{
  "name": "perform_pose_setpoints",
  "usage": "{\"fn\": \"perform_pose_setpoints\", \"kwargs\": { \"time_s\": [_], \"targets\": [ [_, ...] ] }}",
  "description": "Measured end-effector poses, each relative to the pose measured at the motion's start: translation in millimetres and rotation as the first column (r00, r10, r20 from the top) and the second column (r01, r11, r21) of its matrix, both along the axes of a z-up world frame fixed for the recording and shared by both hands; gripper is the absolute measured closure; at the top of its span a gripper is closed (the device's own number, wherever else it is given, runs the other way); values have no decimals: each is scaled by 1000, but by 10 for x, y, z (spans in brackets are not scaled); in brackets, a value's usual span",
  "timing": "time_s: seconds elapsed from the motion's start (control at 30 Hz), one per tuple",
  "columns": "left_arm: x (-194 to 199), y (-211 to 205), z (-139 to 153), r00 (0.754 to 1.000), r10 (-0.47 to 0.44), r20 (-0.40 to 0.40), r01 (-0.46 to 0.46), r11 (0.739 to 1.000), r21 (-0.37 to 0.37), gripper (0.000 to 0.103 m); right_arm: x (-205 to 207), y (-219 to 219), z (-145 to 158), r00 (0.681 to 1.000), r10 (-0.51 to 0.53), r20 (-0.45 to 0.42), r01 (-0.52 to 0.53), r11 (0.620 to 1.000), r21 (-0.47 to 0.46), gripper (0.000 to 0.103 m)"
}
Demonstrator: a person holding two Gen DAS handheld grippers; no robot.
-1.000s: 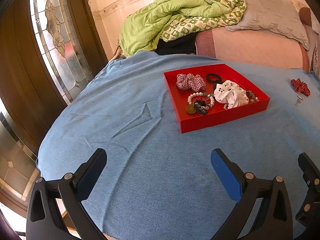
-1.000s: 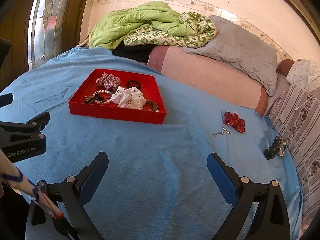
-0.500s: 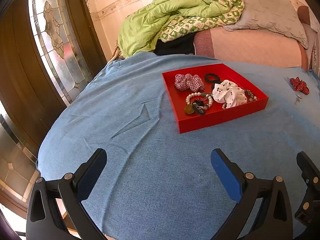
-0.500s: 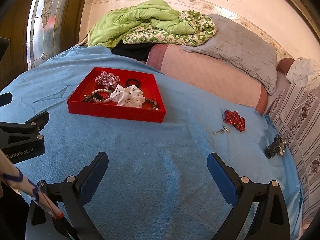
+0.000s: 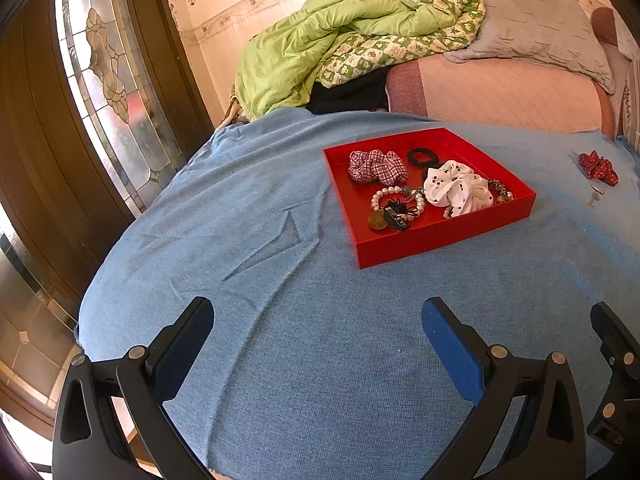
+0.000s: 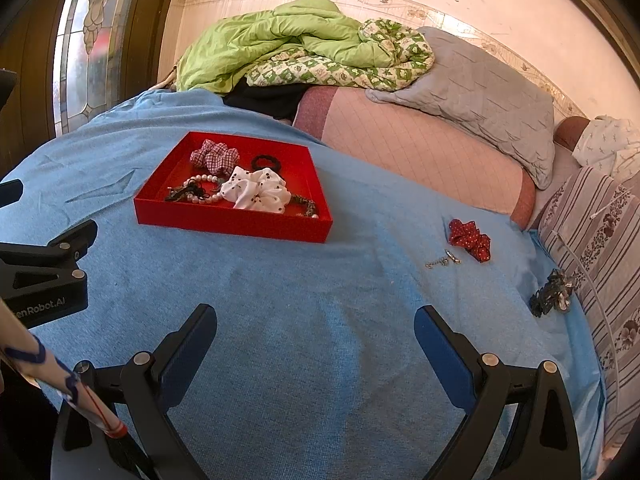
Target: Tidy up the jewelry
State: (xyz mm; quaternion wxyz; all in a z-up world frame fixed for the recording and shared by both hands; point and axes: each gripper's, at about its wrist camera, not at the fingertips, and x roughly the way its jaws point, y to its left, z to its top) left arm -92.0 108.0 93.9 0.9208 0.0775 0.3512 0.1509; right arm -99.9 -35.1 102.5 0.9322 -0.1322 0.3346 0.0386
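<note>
From the left wrist, the left gripper [image 5: 318, 344] is hovering with fingers spread and empty, near the red tray [image 5: 444, 236] collecting scrunchies and beads. From the right wrist, the right gripper [image 6: 316, 344] is waiting wide open and empty; a red scrunchie [image 6: 470, 239], small chain [image 6: 442, 260] and dark clip [image 6: 552, 293] are lying loose far right on the bed [image 6: 280, 300], probably next.

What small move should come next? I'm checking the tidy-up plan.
Probably reach the open right gripper toward the red scrunchie: it, a small silver piece and a dark hair clip lie outside the red tray.
</note>
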Motion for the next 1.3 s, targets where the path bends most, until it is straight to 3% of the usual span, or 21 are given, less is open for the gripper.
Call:
{"fn": "perform_pose_setpoints", "kwargs": {
  "time_s": [1.3],
  "targets": [
    [-28,40,6,1000,-16,-6,16,1000,2,0,-13,-59,-68,1000,-11,-12,11,1000,13,2]
  ]
}}
